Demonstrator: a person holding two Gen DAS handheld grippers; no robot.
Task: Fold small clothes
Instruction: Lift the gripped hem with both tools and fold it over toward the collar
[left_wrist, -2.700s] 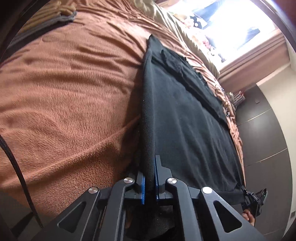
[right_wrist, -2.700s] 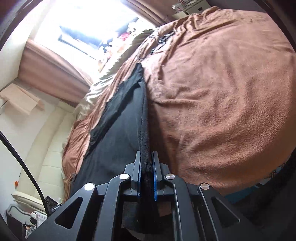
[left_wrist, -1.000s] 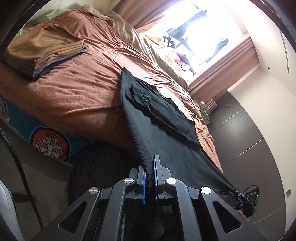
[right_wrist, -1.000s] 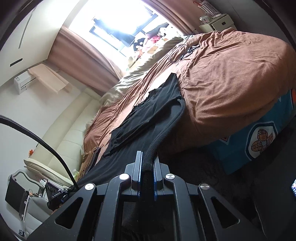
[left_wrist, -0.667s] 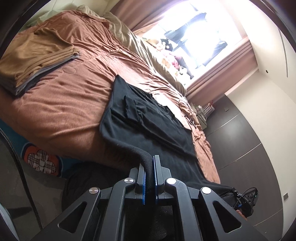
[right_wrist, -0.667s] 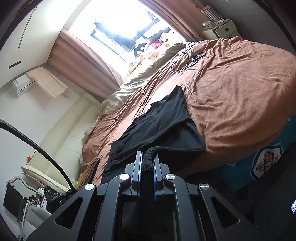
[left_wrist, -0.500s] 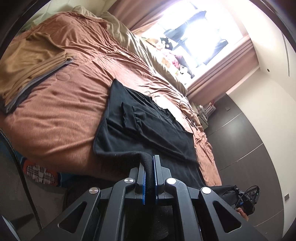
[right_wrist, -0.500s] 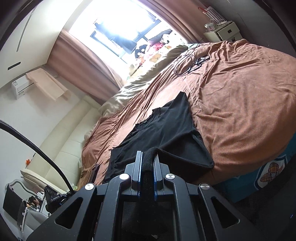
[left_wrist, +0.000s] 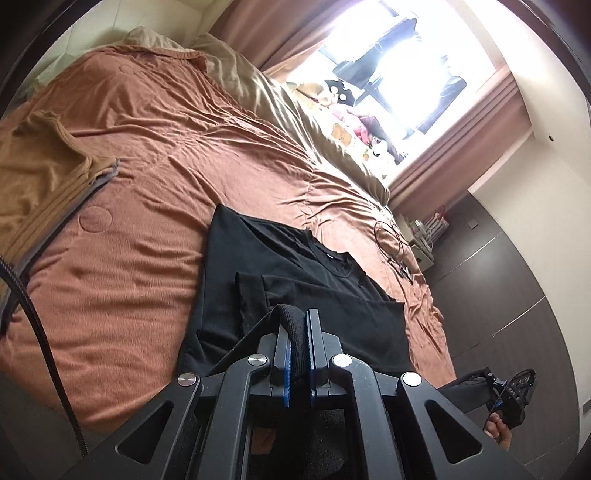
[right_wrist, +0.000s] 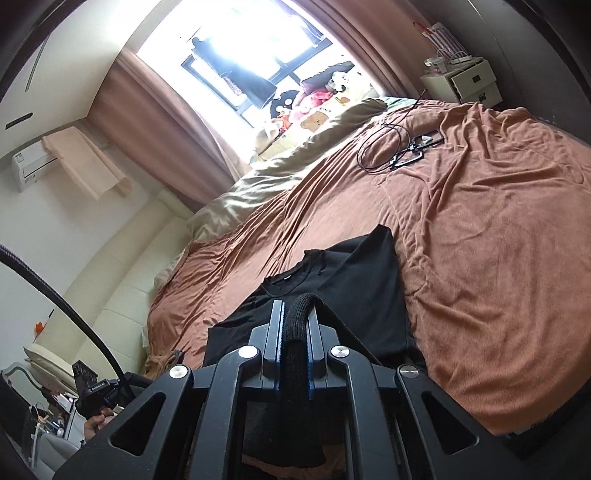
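Across the rumpled brown bedspread (left_wrist: 155, 192) lay the black cotton T-shirt (left_wrist: 258, 254), near its front edge. My left tongs (left_wrist: 300, 325) and right tongs (right_wrist: 295, 317) each clenched its hem, now carried up over the body, beginning the fold.

Shirt (left_wrist: 295, 266) on bed (left_wrist: 147, 221), near edge

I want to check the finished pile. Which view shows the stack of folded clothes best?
The left wrist view: the stack of folded clothes lies in plain sight on the brown blanket. The right wrist view shows only a small, partly hidden edge.
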